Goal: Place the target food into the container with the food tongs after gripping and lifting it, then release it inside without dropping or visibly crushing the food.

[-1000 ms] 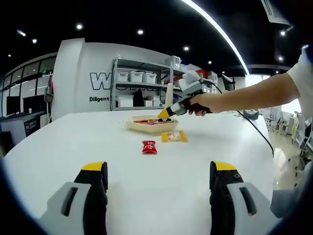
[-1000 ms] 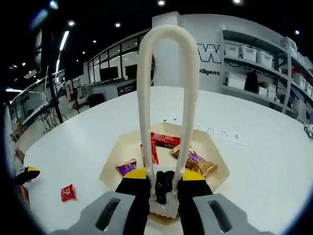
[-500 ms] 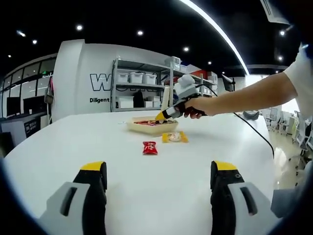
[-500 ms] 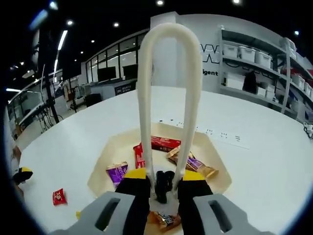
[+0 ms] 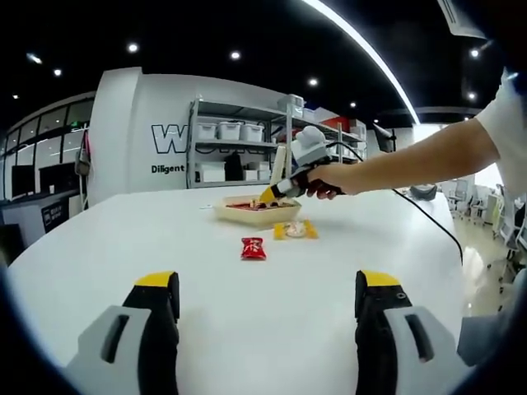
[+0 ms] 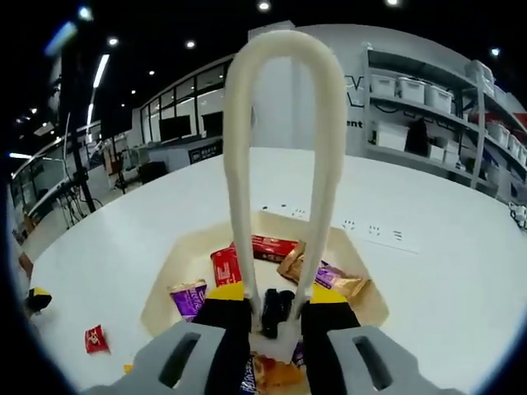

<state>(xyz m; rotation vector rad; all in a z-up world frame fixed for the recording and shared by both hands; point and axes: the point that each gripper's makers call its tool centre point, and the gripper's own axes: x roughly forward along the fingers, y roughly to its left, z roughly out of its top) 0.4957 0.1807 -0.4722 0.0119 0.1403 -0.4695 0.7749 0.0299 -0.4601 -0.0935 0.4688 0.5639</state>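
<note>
Since the earlier frames the right gripper (image 6: 276,317) has drawn back toward the near rim of the container (image 6: 169,276), so that more of the tray floor and its wrappers now lies ahead of the jaws in the right gripper view; the red sachet (image 5: 253,248) and the yellow-wrapped snack (image 5: 295,230) on the table (image 5: 247,313) lie as they did.

The target food cannot be identified with certainty; the nearest candidate is the orange-brown wrapped piece (image 6: 276,374) low between the right gripper's jaws, at or just over the near rim, though whether the tong tips grip it is hidden. The food tongs (image 6: 280,156) stand as a pale loop, clamped by the right gripper, whose jaws are pressed closed on the two tong arms; inside the container lie a red bar (image 6: 224,265), a purple packet (image 6: 188,298) and a gold-and-purple packet (image 6: 325,276).

In the left gripper view the right gripper (image 5: 290,185) hovers at the container (image 5: 254,211), held by a person's hand (image 5: 323,178); the left gripper (image 5: 263,309) rests low over the table, jaws wide apart and empty.

Judgement: to finish well, carry the tips clearly over the tray floor; lower before easing the squeeze; relax pressure gradually, so the wrapper neither drops nor is crushed.
</note>
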